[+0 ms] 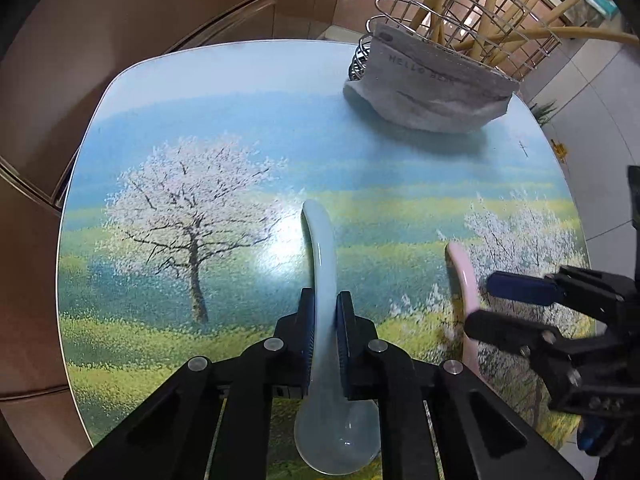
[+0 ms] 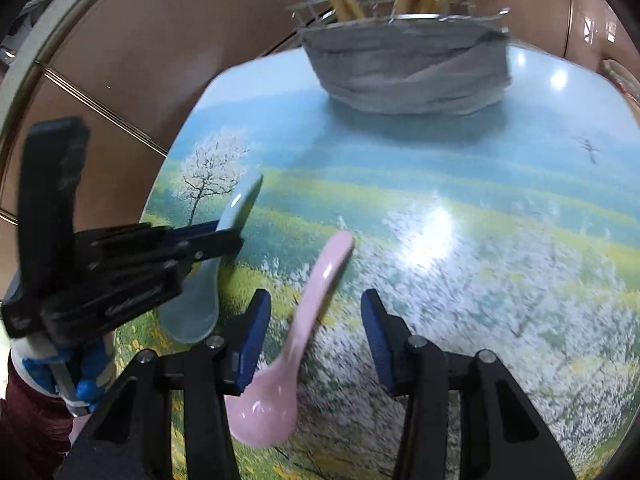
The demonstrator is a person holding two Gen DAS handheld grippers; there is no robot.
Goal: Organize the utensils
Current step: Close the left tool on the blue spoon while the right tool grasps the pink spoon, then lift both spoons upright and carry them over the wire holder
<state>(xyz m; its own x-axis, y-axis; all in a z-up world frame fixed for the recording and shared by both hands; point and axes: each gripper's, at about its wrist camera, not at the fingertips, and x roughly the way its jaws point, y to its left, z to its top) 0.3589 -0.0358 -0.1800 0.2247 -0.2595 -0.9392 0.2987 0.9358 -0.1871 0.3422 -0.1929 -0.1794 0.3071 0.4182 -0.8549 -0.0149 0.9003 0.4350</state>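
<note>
The blue spoon [image 1: 322, 264] is pinched by the left claw [image 1: 325, 320]; the pink spoon [image 2: 316, 300] – beside it – is straddled, ungripped, by the right claw [image 2: 316, 344] and could be knocked askew.

Home dining spot: printed table [image 1: 240, 120], utensil rack [image 1: 460, 12].

The wire basket [image 1: 460, 12] and its wooden sticks [image 1: 492, 4] are cut off at the top edge in both views, blurred in the right one. A grey cloth [image 1: 432, 84] hides the basket's base. The left gripper [image 1: 324, 324] covers the blue spoon's [image 1: 320, 248] neck.
</note>
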